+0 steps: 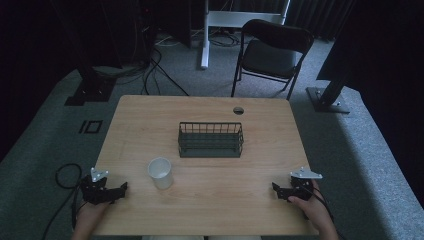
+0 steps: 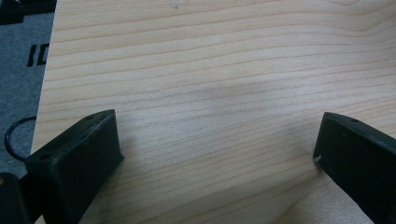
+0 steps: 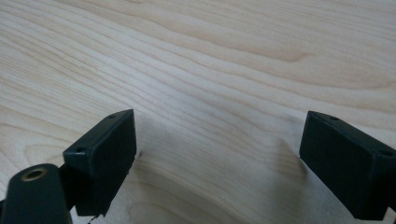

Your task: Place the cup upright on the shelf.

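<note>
White cup (image 1: 160, 173) upright, tongs gaping apart

The right gripper (image 3: 217, 154) is held low over the light wood table (image 3: 233, 56), jaws spread wide with nothing gripped between them.
</note>
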A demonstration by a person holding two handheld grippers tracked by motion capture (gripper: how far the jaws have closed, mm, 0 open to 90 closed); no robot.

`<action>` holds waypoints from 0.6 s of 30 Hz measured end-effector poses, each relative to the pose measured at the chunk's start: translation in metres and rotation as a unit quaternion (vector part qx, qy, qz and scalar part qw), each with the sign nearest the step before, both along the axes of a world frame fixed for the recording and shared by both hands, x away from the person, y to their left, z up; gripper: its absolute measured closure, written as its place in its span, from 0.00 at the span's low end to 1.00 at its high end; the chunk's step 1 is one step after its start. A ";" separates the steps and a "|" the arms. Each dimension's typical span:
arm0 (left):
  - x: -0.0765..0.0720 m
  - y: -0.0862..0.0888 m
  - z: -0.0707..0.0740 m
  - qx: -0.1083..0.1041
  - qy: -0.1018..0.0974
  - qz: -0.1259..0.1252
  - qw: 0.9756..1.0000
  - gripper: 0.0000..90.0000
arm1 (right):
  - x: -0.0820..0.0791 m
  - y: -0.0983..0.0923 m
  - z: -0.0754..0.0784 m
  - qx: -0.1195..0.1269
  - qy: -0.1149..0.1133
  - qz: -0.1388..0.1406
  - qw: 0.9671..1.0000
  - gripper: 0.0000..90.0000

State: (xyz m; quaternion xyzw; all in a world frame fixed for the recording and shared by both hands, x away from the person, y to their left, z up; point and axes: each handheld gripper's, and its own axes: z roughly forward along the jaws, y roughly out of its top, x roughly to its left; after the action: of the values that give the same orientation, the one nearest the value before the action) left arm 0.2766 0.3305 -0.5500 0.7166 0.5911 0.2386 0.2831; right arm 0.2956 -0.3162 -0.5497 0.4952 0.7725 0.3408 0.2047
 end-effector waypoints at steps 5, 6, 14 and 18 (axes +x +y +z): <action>0.000 0.000 0.000 0.000 0.000 0.000 1.000 0.01 | 0.003 0.007 0.006 0.008 -0.010 0.004 1.000 0.12; 0.000 0.000 0.000 0.000 0.000 0.000 1.000 0.01 | 0.003 0.008 0.007 0.011 -0.010 0.006 1.000 0.12; 0.000 0.000 0.000 0.000 0.000 0.000 1.000 0.01 | 0.004 0.016 0.012 0.017 -0.018 0.014 1.000 0.12; 0.000 0.000 0.000 0.000 0.000 0.000 1.000 0.01 | 0.005 0.019 0.013 0.017 -0.023 0.012 1.000 0.12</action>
State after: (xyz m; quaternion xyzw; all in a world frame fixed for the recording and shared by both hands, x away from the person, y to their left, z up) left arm 0.2766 0.3304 -0.5500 0.7165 0.5911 0.2385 0.2833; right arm 0.3003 -0.2972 -0.5371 0.4813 0.7675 0.3678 0.2098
